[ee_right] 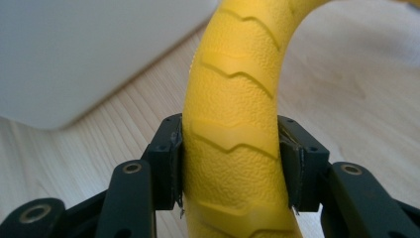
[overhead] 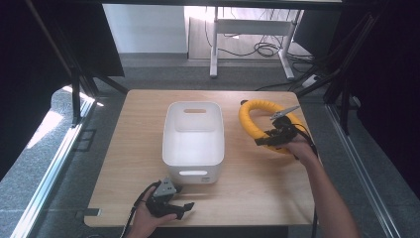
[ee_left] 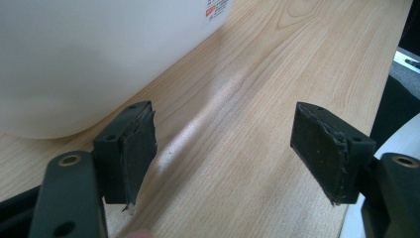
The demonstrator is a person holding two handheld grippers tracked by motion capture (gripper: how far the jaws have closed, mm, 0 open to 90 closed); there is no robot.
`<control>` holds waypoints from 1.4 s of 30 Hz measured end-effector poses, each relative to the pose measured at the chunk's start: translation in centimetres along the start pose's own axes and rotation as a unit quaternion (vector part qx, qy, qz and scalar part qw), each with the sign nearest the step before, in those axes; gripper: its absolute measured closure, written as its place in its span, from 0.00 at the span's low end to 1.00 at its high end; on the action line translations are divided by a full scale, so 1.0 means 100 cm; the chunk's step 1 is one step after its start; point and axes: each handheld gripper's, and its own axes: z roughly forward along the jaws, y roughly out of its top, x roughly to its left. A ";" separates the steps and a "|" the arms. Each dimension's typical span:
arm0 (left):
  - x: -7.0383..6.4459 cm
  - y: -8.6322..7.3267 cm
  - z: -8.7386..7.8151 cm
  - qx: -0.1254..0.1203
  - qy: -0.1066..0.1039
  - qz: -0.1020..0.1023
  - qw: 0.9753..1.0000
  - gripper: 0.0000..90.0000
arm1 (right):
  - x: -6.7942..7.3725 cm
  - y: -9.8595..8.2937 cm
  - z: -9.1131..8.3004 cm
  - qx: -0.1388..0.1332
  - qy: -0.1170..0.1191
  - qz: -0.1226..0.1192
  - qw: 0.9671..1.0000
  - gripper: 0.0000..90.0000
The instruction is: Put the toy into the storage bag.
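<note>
A yellow ring-shaped tyre (overhead: pixel 257 117) with a zigzag tread lies on the right side of the wooden table (overhead: pixel 124 148). My right gripper (overhead: pixel 263 141) is shut on the tyre's near-left part; in the right gripper view both pads press the sides of the tyre (ee_right: pixel 233 129). A white plastic bin (overhead: pixel 193 140) with handle slots stands in the middle of the table. My left gripper (overhead: pixel 185 208) rests at the table's front edge, just below the bin. In the left gripper view it (ee_left: pixel 225 153) stands open, with bare wood between its pads and the bin (ee_left: pixel 84 54) at upper left.
Dark frame bars stand at both sides of the table. A white desk frame (overhead: pixel 247 29) and cables on the floor (overhead: pixel 267 49) lie beyond the far edge. Grey carpet surrounds the table.
</note>
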 end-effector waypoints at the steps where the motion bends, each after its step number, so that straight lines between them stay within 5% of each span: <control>1: 0.000 0.000 0.000 0.000 0.000 -0.001 1.000 0.29 | 0.000 0.001 -0.003 -0.007 0.001 0.003 1.000 0.57; 7: 0.000 0.000 0.000 0.000 0.000 -0.001 1.000 0.29 | 0.000 0.009 -0.021 -0.054 0.019 0.022 0.998 0.57; 16: 0.000 0.000 0.000 -0.001 0.000 -0.001 1.000 0.29 | -0.003 0.011 -0.044 -0.129 0.043 0.048 0.990 0.57; 28: -0.001 0.000 0.001 0.000 0.000 -0.002 1.000 0.29 | 0.005 0.016 -0.068 -0.171 0.044 0.040 0.983 0.57; 42: -0.001 0.000 0.002 0.002 0.000 -0.001 1.000 0.29 | 0.018 0.019 -0.074 -0.202 0.062 0.029 0.977 0.57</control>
